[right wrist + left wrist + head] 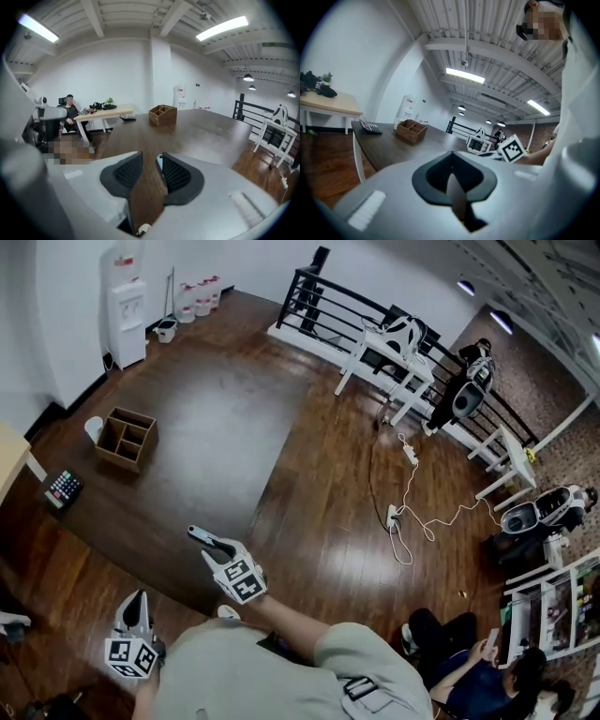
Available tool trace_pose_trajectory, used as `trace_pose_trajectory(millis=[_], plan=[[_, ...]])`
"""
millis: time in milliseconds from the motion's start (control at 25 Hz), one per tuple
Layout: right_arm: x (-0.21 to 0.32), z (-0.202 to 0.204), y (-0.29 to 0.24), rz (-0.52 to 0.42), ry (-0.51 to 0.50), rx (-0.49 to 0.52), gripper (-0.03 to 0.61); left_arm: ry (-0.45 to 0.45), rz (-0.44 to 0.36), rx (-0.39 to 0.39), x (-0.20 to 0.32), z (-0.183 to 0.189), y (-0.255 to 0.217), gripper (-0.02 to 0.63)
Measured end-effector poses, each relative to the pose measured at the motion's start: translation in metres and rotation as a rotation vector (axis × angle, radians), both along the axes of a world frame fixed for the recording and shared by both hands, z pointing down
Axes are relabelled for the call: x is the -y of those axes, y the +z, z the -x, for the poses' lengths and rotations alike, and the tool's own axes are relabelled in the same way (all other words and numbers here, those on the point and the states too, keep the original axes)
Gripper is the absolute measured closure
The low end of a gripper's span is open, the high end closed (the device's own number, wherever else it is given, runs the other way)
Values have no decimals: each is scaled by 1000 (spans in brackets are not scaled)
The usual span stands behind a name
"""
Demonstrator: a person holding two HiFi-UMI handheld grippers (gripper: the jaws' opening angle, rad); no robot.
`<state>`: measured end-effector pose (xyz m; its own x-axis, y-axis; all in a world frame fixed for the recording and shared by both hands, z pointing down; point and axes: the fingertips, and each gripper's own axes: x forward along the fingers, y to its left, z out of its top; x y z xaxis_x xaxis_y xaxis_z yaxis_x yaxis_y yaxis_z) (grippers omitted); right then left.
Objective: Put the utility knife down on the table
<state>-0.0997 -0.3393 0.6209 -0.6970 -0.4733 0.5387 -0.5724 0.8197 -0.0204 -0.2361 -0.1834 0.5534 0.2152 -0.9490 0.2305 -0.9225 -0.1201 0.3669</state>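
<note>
Two grippers hang over one dark brown wooden table (216, 427). The right gripper (199, 534) has its jaws spread, with only tabletop between them. The left gripper (137, 598), at seven o'clock from it, has its jaws pressed together and empty. One small pale thing, apparently the utility knife (228, 612), shows at the table's near edge, at six o'clock from the right gripper. One compartmented wooden box (126, 438) and one black calculator (63, 488) sit at ten o'clock.

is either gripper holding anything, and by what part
Nothing is held. The right gripper is open above the table; the left gripper is shut with nothing between its jaws.
</note>
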Motion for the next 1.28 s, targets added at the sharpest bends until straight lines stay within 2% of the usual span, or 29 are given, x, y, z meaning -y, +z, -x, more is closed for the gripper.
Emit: trace_pose_trajectory(millis=[120,200,360,520,720,880,1000,1120,1280], plan=[[-46,6,-19,-22,6,44,500,-5,-7,-17,-25,3,4,612],[-76,5,-26,-32,7,48,577,-4,0,-37,-46,-1,11,612],[-134,-5,-43,-8,24,67,577,15,38,-101,-94,-19,27,612],[-175,-26,-53,-14,42,70,577,114,57,-123,-115,-52,42,612],[-210,-51,-64,-42,34,79,577,184,-2,-58,-123,-74,12,612],[-232,-74,-86,-86,22,140,577,187,-49,-20,-135,-97,-16,612],[-256,-99,-101,-116,11,208,577,202,-72,21,-152,-128,-28,612],[-283,-131,-102,-100,9,263,577,203,-56,39,-178,-169,-25,612],[-317,-175,-70,-41,8,280,577,199,-1,88,-228,-220,-5,612]])
